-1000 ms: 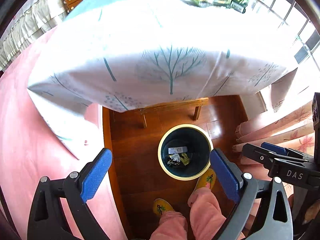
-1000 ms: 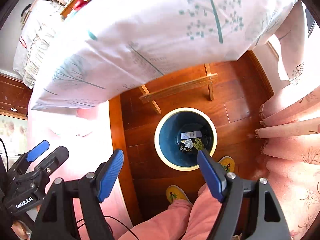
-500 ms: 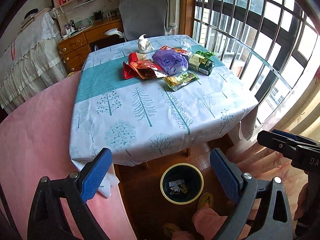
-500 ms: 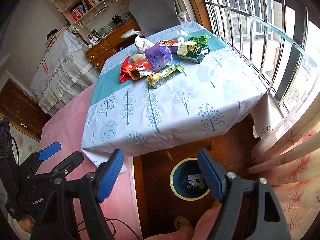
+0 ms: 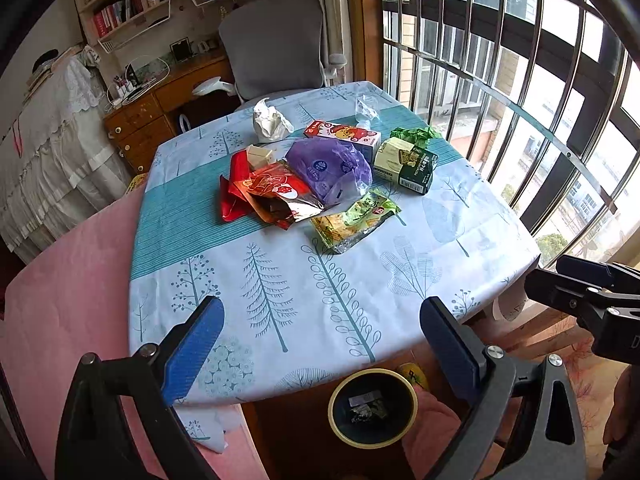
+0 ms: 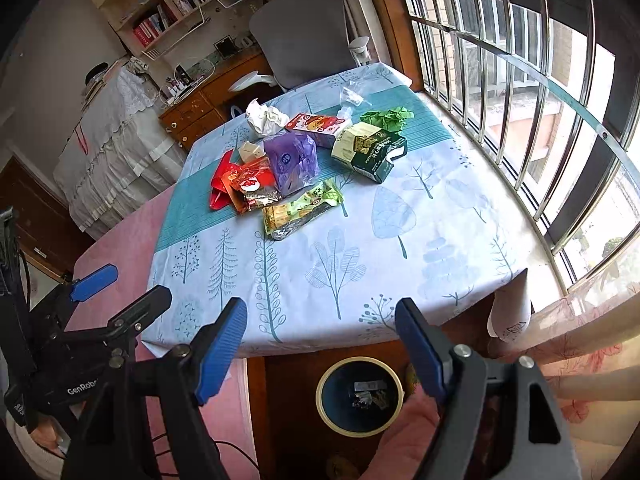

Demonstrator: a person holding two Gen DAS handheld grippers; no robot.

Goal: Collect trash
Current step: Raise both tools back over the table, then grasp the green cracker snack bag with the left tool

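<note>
A heap of trash lies mid-table: a green snack wrapper [image 5: 354, 220] [image 6: 302, 208], a purple bag [image 5: 328, 168] [image 6: 290, 160], red foil wrappers [image 5: 264, 196] [image 6: 240, 184], a dark green box [image 5: 406, 164] [image 6: 370, 148] and crumpled white paper [image 5: 270, 122] [image 6: 262, 118]. On the floor below the table's near edge stands a bin [image 5: 372, 406] [image 6: 360, 396] with a few scraps inside. My left gripper [image 5: 320, 344] is open and empty, high above the near edge. My right gripper [image 6: 320, 352] is likewise open and empty, to the right of the left one.
The table [image 5: 280, 300] wears a tree-print cloth. A grey office chair [image 5: 276, 40], a wooden desk [image 5: 160, 108] and bookshelves stand behind it. A barred window [image 5: 520, 80] runs along the right. A pink sheet [image 5: 60, 300] lies at left. Pink-clad legs [image 6: 404, 436] are beside the bin.
Both grippers have risen from just above the bin and tilted up, so the tabletop and its trash have come into view. Both stayed open and empty.
</note>
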